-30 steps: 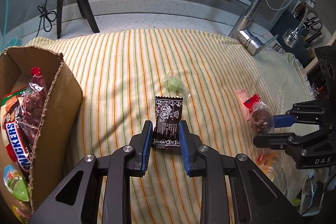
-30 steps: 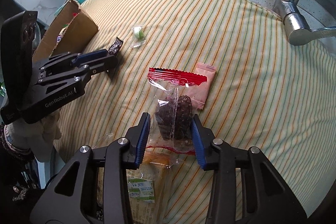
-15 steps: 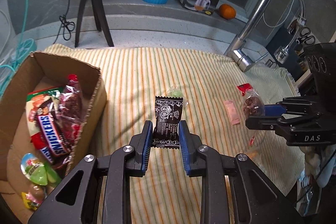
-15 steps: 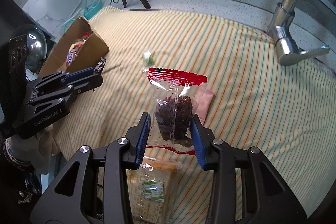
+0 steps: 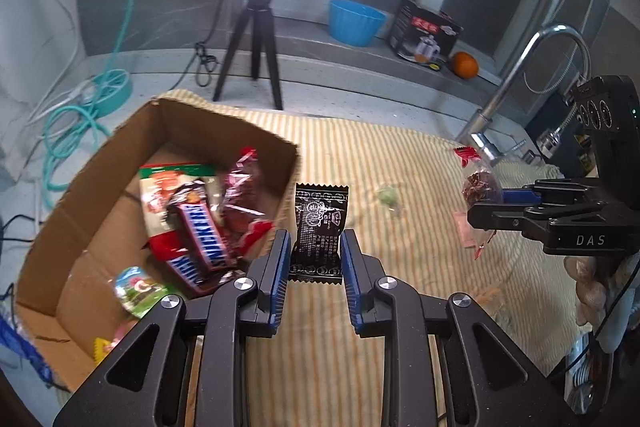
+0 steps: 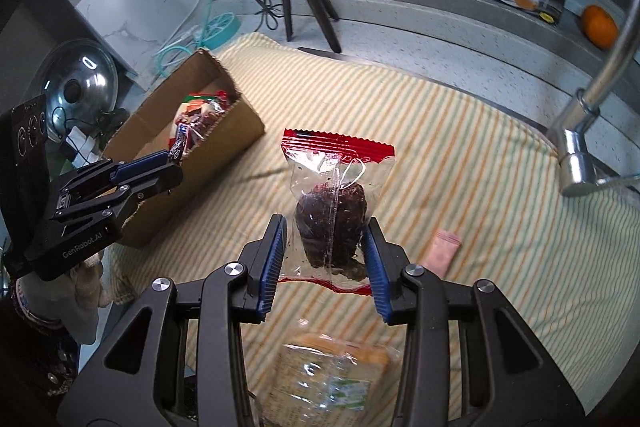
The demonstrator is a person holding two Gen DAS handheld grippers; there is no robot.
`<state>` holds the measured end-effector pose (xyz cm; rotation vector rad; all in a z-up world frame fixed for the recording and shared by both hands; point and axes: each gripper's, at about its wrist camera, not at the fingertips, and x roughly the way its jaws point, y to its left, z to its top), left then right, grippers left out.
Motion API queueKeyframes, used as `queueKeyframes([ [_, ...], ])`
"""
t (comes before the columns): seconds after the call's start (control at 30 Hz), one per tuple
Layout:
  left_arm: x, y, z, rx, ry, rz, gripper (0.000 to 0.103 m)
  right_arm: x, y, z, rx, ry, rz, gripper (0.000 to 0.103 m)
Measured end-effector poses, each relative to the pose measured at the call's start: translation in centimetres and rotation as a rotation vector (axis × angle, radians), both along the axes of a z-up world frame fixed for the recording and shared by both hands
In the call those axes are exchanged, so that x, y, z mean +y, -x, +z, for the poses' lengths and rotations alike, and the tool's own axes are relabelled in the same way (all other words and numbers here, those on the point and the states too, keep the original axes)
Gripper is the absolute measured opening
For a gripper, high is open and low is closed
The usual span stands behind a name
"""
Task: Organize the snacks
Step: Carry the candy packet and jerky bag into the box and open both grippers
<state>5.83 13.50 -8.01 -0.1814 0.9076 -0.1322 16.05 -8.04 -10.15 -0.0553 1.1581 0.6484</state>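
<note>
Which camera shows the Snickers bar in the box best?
The left wrist view: the Snickers bar lies open to view inside the cardboard box. The right wrist view shows only a sliver behind the box wall.

counter [image 6: 400,39] | striped cloth [image 6: 460,155] | on cloth: box [image 6: 224,143], pink sachet [image 6: 442,251] (flat)

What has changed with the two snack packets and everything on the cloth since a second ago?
Both packets were lifted off the striped cloth. The left hand-held gripper carried its black packet up toward the cardboard box; the right hand-held gripper raised its clear red-topped packet. Neither grip changed. The green candy, pink sachet and box stayed put.
</note>
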Motion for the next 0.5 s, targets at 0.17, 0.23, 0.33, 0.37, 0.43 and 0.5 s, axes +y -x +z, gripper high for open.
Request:
queueKeyframes([
  [0.17,2.8,1.4,0.2,-0.002,-0.001,0.070,0.023,2.8,0.0,0.5,-0.015,-0.018,0.048,0.040],
  [0.23,3.8,1.9,0.2,-0.002,0.001,0.097,0.023,3.9,0.0,0.8,-0.023,-0.023,0.066,0.040],
  [0.33,5.3,2.8,0.3,-0.002,-0.002,0.134,0.023,6.0,0.0,1.2,-0.035,-0.030,0.105,0.040],
  [0.37,5.7,3.0,0.3,-0.001,-0.005,0.145,0.023,6.4,0.1,1.3,-0.039,-0.030,0.115,0.040],
  [0.43,6.5,3.5,0.3,0.000,-0.008,0.166,0.023,7.7,0.1,1.5,-0.044,-0.031,0.141,0.040],
  [0.5,7.4,4.0,0.2,0.001,-0.009,0.187,0.023,8.9,0.0,1.8,-0.050,-0.031,0.161,0.040],
])
